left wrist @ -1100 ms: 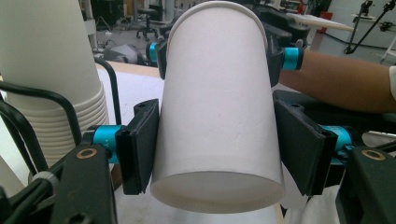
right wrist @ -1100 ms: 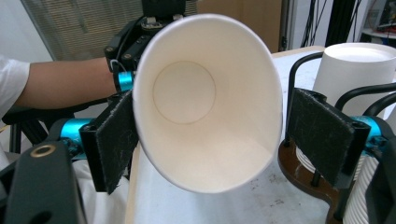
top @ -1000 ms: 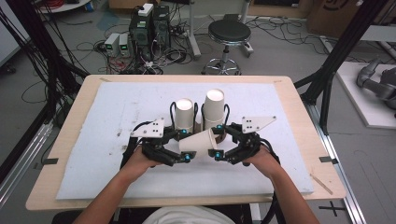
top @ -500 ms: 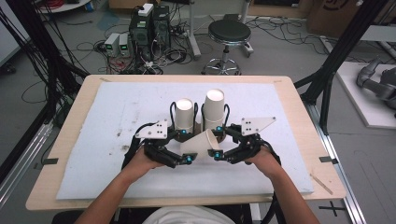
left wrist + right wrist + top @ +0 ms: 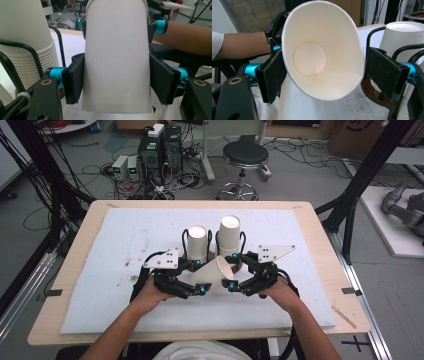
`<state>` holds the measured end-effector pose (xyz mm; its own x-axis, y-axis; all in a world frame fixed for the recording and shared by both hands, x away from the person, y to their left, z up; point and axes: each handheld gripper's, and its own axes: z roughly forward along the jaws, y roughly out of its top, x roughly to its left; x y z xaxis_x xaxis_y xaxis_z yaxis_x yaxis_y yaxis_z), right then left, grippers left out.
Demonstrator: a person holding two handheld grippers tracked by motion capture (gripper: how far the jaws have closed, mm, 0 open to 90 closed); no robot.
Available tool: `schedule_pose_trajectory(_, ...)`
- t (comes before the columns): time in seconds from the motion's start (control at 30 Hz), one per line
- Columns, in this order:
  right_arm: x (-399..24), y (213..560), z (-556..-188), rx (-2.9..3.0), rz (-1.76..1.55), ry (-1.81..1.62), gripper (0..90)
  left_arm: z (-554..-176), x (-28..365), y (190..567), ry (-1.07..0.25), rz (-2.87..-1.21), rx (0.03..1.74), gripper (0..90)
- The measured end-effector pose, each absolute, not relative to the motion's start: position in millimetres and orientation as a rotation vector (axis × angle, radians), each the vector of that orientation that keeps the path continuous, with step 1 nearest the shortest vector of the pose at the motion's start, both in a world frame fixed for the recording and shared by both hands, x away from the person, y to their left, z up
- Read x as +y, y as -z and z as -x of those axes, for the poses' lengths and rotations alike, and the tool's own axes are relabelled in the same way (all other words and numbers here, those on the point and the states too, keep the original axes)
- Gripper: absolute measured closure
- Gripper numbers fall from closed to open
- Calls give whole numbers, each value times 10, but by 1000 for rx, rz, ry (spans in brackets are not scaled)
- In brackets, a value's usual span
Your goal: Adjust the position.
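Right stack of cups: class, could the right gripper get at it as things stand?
Probably not yet. The right gripper has a loose cup lying between its open jaws, held by the left gripper. The right stack stands close behind, otherwise unobstructed.

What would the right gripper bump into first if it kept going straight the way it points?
Probably the white paper cup, whose open mouth faces the right gripper between its open jaws. Behind the cup sits the left gripper, clamped on the cup's base end.

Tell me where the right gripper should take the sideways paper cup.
On the paper cup's wall just behind the rim, from the mouth end: the mouth faces the right gripper, whose jaws have just been opening and straddle the rim, while the left gripper clamps the base end.
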<state>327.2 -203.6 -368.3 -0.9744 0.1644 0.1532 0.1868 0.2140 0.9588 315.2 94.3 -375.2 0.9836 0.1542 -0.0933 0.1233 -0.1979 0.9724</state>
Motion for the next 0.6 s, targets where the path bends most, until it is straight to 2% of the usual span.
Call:
schedule_pose_trajectory(0.07, -2027, 3691, -3272, -2434, 343, 1925, 205, -3146, 929, 3758, -30, -1786, 199, 341)
schedule_pose_trajectory(0.1, -2022, 3694, -3270, -2433, 325, 1920, 262, -3146, 923, 3766, -25, -1792, 198, 342)
schedule_pose_trajectory(0.2, -2029, 3678, -3257, -2457, 282, 1926, 284, -3145, 914, 3775, -22, -1793, 199, 345)
schedule_pose_trajectory(0.37, -2039, 3672, -3256, -2476, 269, 1915, 292, -3151, 902, 3787, -21, -1794, 219, 331)
schedule_pose_trajectory(0.47, -2039, 3677, -3265, -2494, 269, 1900, 294, -3153, 898, 3786, -25, -1797, 238, 263)
schedule_pose_trajectory(0.6, -2027, 3683, -3268, -2509, 259, 1884, 295, -3147, 879, 3804, -21, -1815, 234, 263)
